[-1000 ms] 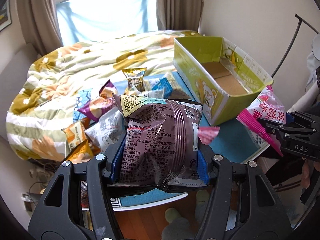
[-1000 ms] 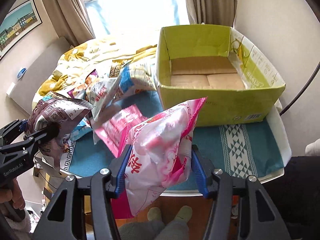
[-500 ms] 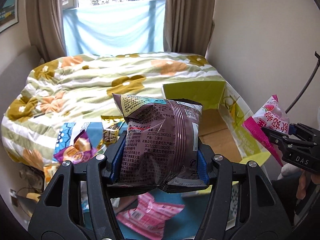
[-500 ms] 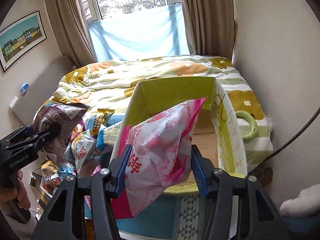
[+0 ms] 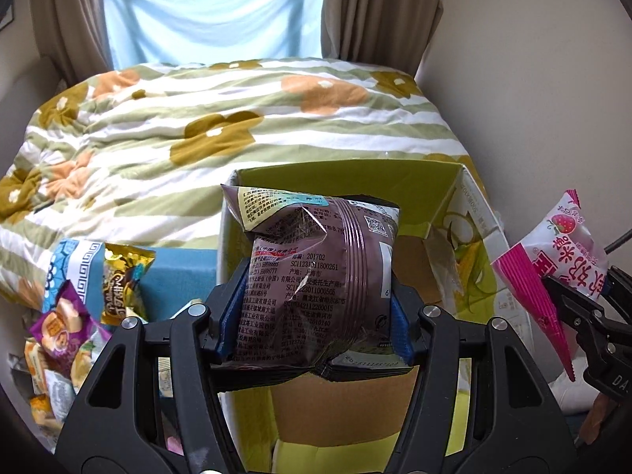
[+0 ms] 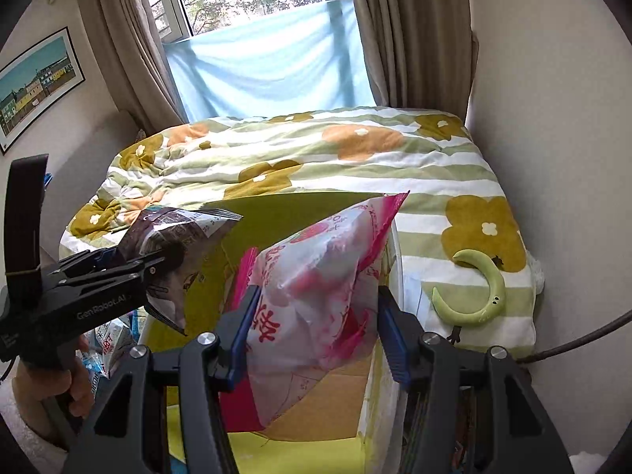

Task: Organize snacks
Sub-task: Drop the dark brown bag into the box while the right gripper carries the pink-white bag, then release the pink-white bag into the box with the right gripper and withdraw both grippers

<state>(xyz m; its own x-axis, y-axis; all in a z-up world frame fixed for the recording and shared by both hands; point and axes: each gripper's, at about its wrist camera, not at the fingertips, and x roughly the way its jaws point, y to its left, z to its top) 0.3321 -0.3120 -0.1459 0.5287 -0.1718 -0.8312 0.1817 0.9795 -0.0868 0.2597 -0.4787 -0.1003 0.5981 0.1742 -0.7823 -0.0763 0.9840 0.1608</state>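
Observation:
My left gripper [image 5: 314, 328] is shut on a brown snack bag [image 5: 316, 276] and holds it above the open green cardboard box [image 5: 466, 205]. My right gripper [image 6: 316, 335] is shut on a pink strawberry snack bag [image 6: 316, 288], also over the box [image 6: 276, 213]. The pink bag shows at the right in the left wrist view [image 5: 553, 252]. The brown bag [image 6: 177, 237] and left gripper [image 6: 158, 264] show at the left in the right wrist view. The box's brown floor [image 5: 410, 260] is bare where visible.
Several loose snack packets [image 5: 63, 324] lie on a blue patterned mat [image 5: 173, 276] left of the box. A flowered quilt on a bed [image 5: 237, 118] lies behind. A green crescent-shaped object [image 6: 474, 288] rests on the bed at right. A wall is close on the right.
Both grippers have moved forward and up from the table's near edge to above the box, each still holding its bag. The snack pile has slid to the lower left.

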